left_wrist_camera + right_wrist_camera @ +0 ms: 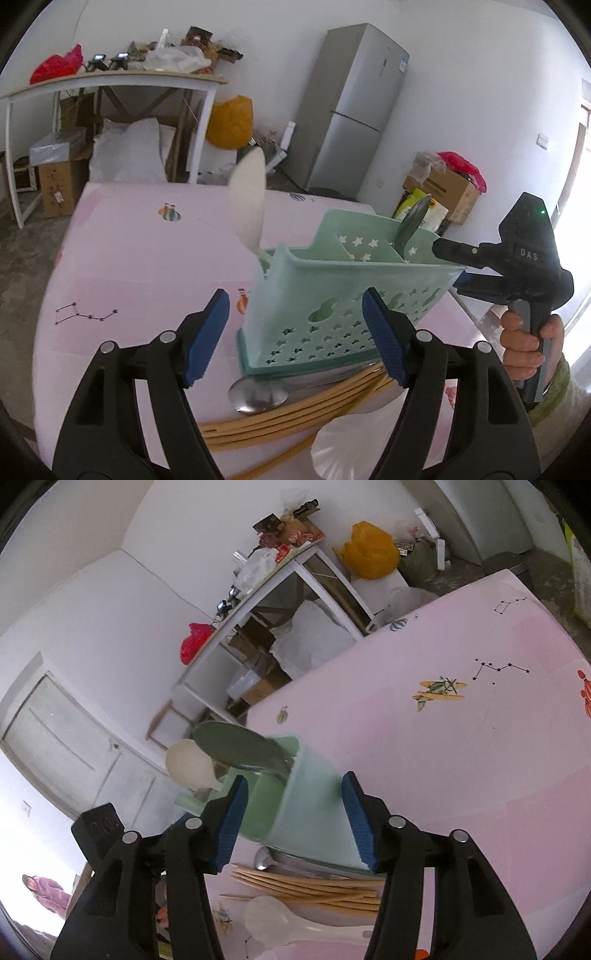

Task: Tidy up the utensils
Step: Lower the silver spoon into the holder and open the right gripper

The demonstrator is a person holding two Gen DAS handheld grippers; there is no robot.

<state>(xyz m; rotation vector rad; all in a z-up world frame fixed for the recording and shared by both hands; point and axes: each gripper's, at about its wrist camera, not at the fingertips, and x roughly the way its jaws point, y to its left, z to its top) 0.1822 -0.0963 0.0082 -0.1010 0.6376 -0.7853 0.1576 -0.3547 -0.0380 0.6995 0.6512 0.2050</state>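
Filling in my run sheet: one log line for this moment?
caddy: holds two spoons | table: chopsticks, metal spoon | both jaws: open

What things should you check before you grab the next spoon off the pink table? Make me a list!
1. Left gripper empty, pads apart: ok.
2. Right gripper empty, pads apart: ok.
3. Green caddy standing upright on the pink table: ok.
4. Room left in the caddy: ok, it holds only a cream spoon and a dark green spoon, and the middle slot looks free.
5. Metal spoon reachable: not ok, its handle runs under the caddy's edge, beside the chopsticks.
6. White spoon free to lift: cannot tell, its handle is partly hidden.
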